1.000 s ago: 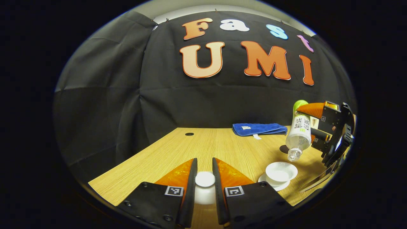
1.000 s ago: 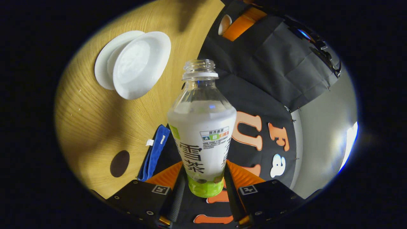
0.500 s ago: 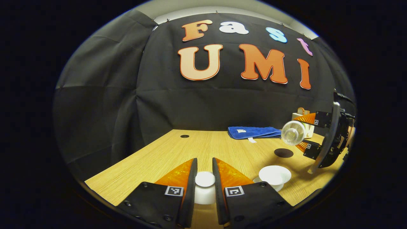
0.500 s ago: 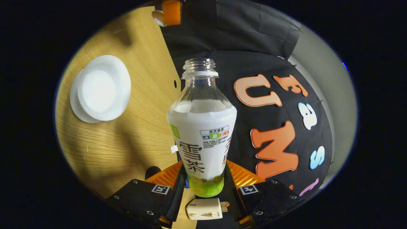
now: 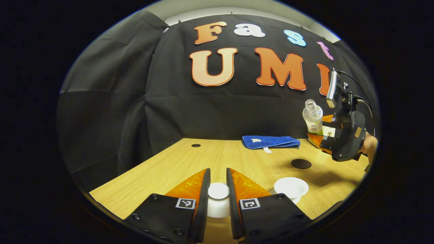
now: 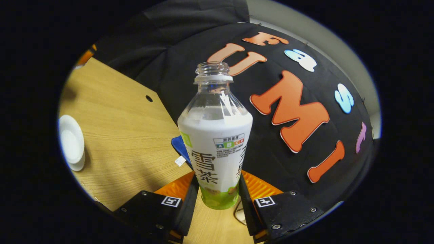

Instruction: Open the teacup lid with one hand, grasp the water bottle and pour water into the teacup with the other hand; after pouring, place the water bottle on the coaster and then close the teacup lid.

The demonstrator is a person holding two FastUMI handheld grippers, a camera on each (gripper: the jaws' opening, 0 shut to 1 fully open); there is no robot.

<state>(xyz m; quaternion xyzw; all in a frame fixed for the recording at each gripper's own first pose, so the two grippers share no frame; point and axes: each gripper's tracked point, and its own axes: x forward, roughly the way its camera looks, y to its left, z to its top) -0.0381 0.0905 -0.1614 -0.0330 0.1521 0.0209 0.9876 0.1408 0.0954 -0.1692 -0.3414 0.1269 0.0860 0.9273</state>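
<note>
My left gripper (image 5: pixel 218 193) is shut on the white teacup lid (image 5: pixel 218 191) by its knob, holding it above the table. To its right the open white teacup (image 5: pixel 291 187) sits on its saucer. A dark round coaster (image 5: pixel 301 164) lies beyond the cup. My right gripper (image 6: pixel 216 196) is shut on the uncapped water bottle (image 6: pixel 215 142), near its base. In the left gripper view the water bottle (image 5: pixel 312 117) stands nearly upright in the air at the right, above and behind the coaster. In the right gripper view the teacup (image 6: pixel 71 142) is at the far left.
A folded blue towel (image 5: pixel 270 141) lies at the back of the wooden table (image 5: pixel 176 166). A small cable hole (image 5: pixel 195 145) marks the table's back left. A hand (image 5: pixel 368 145) holds the right gripper's body at the far right.
The right gripper has swung the bottle from tipped mouth-down over the teacup back to upright, lifting it up and away toward the back right. The left gripper kept still with the lid.
</note>
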